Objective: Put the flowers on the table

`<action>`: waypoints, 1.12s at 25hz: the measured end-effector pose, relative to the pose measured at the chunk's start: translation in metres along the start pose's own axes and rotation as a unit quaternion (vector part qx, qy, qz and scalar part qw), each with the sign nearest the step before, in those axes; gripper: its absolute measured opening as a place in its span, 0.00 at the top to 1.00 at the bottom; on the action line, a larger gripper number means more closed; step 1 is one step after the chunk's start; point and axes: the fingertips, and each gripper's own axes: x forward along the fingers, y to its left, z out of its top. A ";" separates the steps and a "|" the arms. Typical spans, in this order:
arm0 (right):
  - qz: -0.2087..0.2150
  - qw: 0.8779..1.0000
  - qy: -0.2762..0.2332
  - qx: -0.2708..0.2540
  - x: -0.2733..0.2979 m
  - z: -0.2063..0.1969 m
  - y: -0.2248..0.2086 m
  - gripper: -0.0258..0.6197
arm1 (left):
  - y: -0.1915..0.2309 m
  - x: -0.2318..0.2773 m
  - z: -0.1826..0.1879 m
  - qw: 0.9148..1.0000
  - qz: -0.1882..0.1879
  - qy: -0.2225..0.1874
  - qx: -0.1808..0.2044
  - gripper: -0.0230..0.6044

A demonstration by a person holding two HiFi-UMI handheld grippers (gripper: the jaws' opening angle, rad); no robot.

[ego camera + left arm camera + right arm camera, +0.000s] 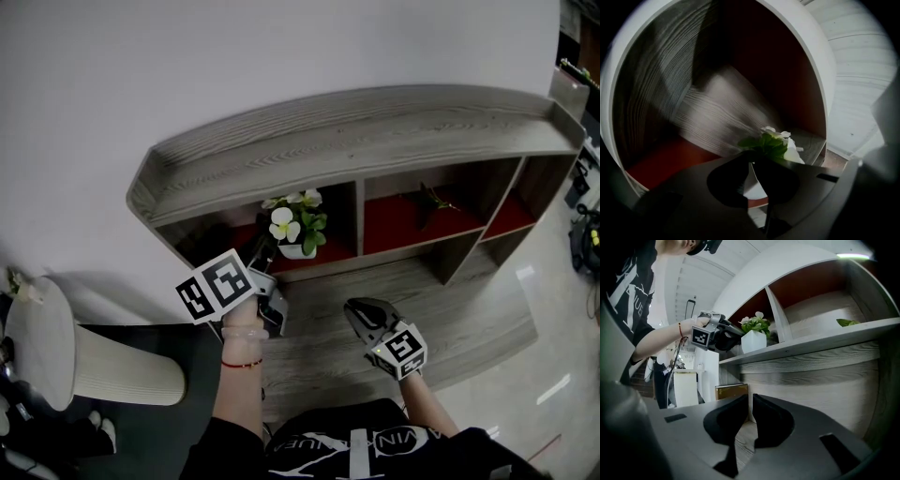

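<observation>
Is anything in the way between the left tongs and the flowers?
No, nothing visible. The left tongs sit right at the flowers and grip their white flower pot inside the shelf's left compartment.

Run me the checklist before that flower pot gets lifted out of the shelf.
1. Left gripper on the flower pot: ok, white pot wall between its jaws.
2. Pot upright: ok.
3. Right gripper out of the path: ok, lower down, nothing between its jaws.
4. Room beside the shelf divider: ok, pot stands apart from it.
5. Landing spot picked: cannot tell.
</observation>
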 end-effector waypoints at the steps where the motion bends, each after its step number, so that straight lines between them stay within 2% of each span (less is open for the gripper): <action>1: 0.001 1.000 0.001 0.000 0.001 0.000 0.000 0.89 | 0.001 -0.001 0.000 1.000 0.002 -0.003 0.006 0.91; 4: 0.005 1.000 0.005 -0.001 0.003 -0.002 0.002 0.89 | 0.002 -0.006 0.000 1.000 0.002 -0.007 0.012 0.91; 7: 0.012 1.000 0.009 -0.003 0.007 -0.002 0.005 0.90 | 0.002 -0.010 -0.005 1.000 -0.007 0.005 0.008 0.91; 14: 0.034 0.999 0.014 -0.009 0.016 0.000 0.017 0.89 | 0.003 -0.017 -0.019 0.999 -0.034 0.026 -0.012 0.91; 20: 0.043 0.999 0.023 -0.016 0.020 -0.003 0.021 0.90 | 0.002 -0.027 -0.022 0.998 -0.051 0.009 -0.029 0.91; 22: 0.043 0.999 0.023 -0.019 0.020 -0.002 0.021 0.90 | -0.001 -0.031 -0.024 0.998 -0.056 0.004 -0.013 0.92; 25: 0.037 0.999 0.020 -0.019 0.020 0.001 0.018 0.94 | -0.006 -0.039 -0.026 0.996 -0.061 -0.017 0.057 0.95; 28: 0.036 0.999 0.019 -0.021 0.020 0.003 0.017 0.95 | -0.013 -0.050 -0.029 0.989 -0.077 -0.051 0.119 0.96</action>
